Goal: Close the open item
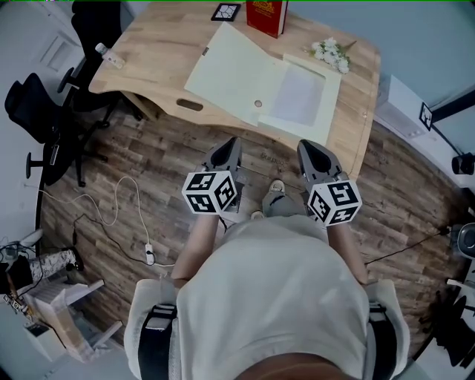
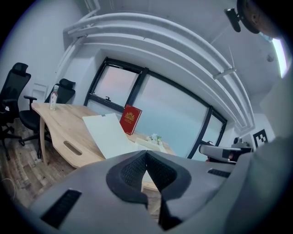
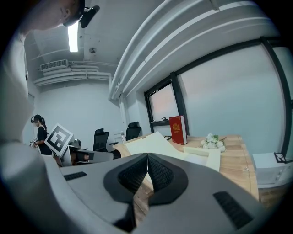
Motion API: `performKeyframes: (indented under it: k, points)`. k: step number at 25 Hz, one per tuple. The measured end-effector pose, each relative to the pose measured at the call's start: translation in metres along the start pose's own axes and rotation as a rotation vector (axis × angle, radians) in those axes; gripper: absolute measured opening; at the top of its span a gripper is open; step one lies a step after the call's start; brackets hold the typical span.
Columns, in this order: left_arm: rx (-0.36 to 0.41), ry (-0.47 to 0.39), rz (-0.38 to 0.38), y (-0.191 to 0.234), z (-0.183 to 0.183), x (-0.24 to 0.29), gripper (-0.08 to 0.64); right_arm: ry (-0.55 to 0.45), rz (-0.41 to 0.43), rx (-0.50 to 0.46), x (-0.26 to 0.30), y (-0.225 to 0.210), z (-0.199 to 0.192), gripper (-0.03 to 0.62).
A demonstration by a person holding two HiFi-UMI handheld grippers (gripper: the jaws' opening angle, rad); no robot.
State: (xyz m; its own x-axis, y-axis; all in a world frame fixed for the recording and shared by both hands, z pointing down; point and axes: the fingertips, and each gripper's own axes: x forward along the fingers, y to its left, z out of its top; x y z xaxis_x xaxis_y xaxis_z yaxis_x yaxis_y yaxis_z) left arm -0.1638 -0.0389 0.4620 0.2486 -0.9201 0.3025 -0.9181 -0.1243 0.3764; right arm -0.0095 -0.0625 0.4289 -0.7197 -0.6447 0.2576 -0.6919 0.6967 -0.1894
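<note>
The wooden desk (image 1: 148,67) was big, smooth and light brown, with a curvy front edge. On it, near that edge, lay the flat cream box (image 1: 300,100). It looked like stiff card. Its wide lid (image 1: 230,70) was open and tipped up on the left side. So I think the job had not begun: the lid had yet to be swung over and pressed down. The left gripper (image 1: 228,148) and right gripper (image 1: 310,152) were near the person, apart from the box, each with jaws squeezed together on nothing. A red book (image 1: 267,15) stood behind the box. Small white flowers (image 1: 332,53) lay beside it.
</note>
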Motion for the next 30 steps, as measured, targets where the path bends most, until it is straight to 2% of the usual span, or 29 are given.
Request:
performKeyframes:
  k: [16, 30]
  points:
    - [-0.067, -0.049, 0.13, 0.047, 0.044, 0.077, 0.021, 0.003, 0.057, -0.046, 0.066, -0.071, 0.046, 0.018]
    - [-0.008, -0.031, 0.224, 0.081, 0.08, 0.114, 0.021, 0.023, 0.112, -0.028, 0.096, -0.095, 0.05, 0.019]
